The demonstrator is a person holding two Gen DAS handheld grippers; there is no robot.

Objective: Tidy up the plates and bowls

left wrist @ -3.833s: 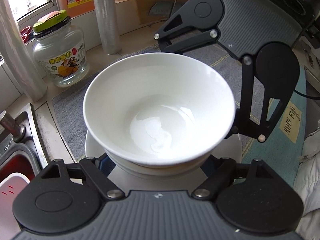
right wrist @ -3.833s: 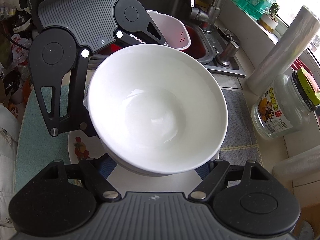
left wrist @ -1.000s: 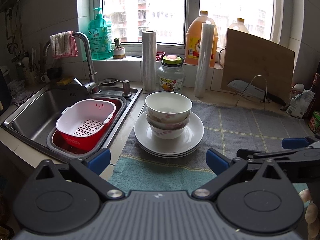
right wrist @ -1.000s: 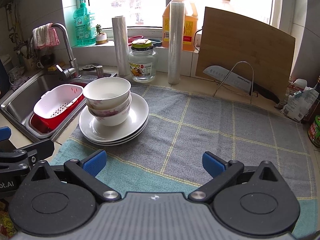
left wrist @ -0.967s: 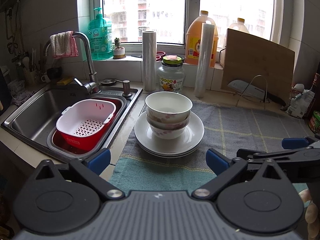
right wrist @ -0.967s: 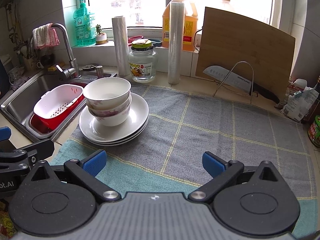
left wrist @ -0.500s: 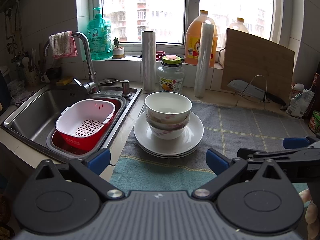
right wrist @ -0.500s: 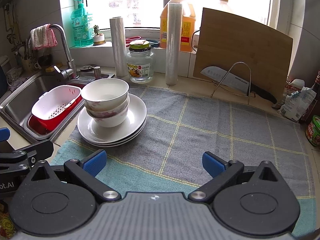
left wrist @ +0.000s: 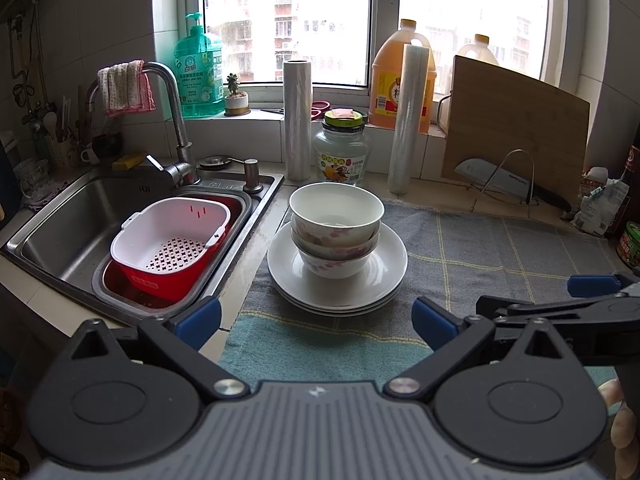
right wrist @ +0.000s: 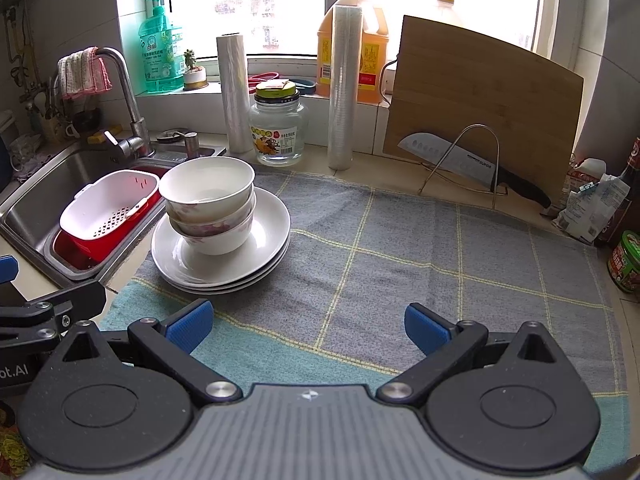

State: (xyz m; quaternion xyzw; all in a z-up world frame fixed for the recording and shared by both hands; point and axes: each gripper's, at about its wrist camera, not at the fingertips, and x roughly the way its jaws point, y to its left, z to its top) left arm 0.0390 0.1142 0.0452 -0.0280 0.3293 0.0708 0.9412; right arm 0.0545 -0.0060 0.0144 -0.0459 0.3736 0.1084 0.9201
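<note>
Kitchen counter under a bright window, with a grey and teal checked cloth (right wrist: 400, 248) spread over the worktop: that is where the work sits. Nearest the cameras, the left gripper (left wrist: 316, 318) and the right gripper (right wrist: 306, 322) both hang low over the teal front edge of the cloth, jaws spread wide and holding nothing, well apart from the crockery. The right gripper's blue-tipped finger reaches into the left wrist view from the right edge.

Further in, at the cloth's left edge just beside the sink (left wrist: 60, 216), stands the stack: white plates (left wrist: 384, 276) at the bottom, three by the look of their rims, with nested bowls (left wrist: 335, 210) on top, the lower ones patterned with pink flowers, the top one plain inside. The bowls sit slightly off centre on the plates, toward the back.

These look like glazed ceramic: stiff, brittle, smooth and likely slippery, possibly damp. The full stack would probably be heavy for a two-finger pinch. A sound hold would likely be one jaw inside and one outside a bowl's rim, or a pinch across a plate's overhanging edge, taking pieces singly; the cloth should soften any set-down. With everything stacked, the sorting appears largely done.

Beyond, a white colander (left wrist: 168, 236) rests in a red basin in the sink, and a glass jar (left wrist: 340, 152), two film rolls (left wrist: 408, 120) and a cutting board (right wrist: 480, 112) line the back wall.
</note>
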